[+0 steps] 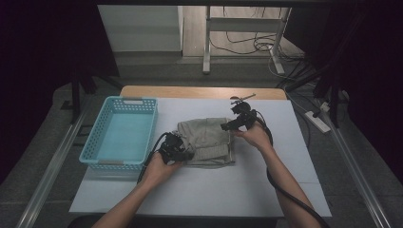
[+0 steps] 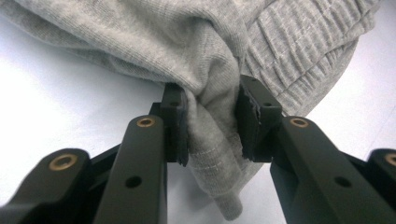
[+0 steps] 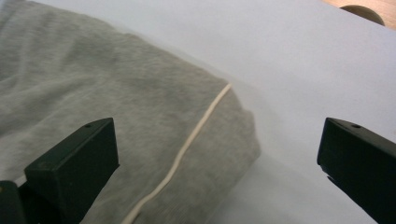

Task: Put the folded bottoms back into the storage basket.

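Left gripper (image 2: 212, 123): you have it pinching a bunched fold of the grey garment (image 2: 196, 51) between its pads (image 2: 175, 123); the cloth fills the gap and a tail of it hangs down past them.
Left gripper from above (image 1: 177, 151): it sits at the garment's near left corner, low on the table, your hand wrapped around it.
Right gripper (image 3: 217, 158): your jaws are spread wide, with no cloth between them; the left jaw hangs over the garment, the right jaw over bare table.
Right gripper from above (image 1: 234, 124): it is at the garment's far right edge, just above the cloth.
Garment (image 1: 206, 140): it lies folded in the middle of the white table (image 1: 266, 190), between your two grippers; a pale cord (image 3: 187, 144) runs across the corner under the right gripper.
Basket (image 1: 95, 142): the light blue one stands at the left of the table, just beside the garment, nothing inside it.
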Available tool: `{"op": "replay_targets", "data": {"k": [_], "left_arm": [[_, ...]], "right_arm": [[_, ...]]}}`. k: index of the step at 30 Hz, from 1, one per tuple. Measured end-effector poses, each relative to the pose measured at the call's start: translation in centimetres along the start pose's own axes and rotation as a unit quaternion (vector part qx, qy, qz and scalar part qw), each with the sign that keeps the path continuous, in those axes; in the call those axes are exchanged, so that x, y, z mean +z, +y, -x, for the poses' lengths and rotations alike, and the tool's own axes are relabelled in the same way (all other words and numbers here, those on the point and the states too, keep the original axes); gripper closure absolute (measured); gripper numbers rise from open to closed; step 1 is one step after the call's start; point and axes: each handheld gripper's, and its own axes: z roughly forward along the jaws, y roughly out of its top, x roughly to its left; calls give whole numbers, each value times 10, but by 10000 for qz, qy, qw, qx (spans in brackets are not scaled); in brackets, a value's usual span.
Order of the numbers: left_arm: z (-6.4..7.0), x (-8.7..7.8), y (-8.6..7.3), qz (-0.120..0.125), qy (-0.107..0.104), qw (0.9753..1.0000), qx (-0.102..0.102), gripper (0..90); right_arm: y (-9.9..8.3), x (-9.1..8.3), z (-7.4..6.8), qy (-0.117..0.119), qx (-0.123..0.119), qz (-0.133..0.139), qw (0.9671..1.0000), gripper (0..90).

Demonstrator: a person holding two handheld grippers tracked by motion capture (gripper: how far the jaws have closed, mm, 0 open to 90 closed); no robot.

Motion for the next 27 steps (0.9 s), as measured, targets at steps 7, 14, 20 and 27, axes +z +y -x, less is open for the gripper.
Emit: {"op": "replay_targets", "data": {"k": [7,14,20,27], "left_arm": [[0,0,-1,28,0,10000,14,655],[-1,0,-1,47,1,10000,80,646],[1,0,0,27,66,9999,117,642],[1,0,1,-30,24,10000,-70,643]], "right_arm": [[10,11,6,-76,11,41,10000,0],[10,23,13,-109,-39,25,9999,24],[2,36,14,-18,-220,-234,9995,62],[-6,42,19,726,226,-253,9968,227]]}}
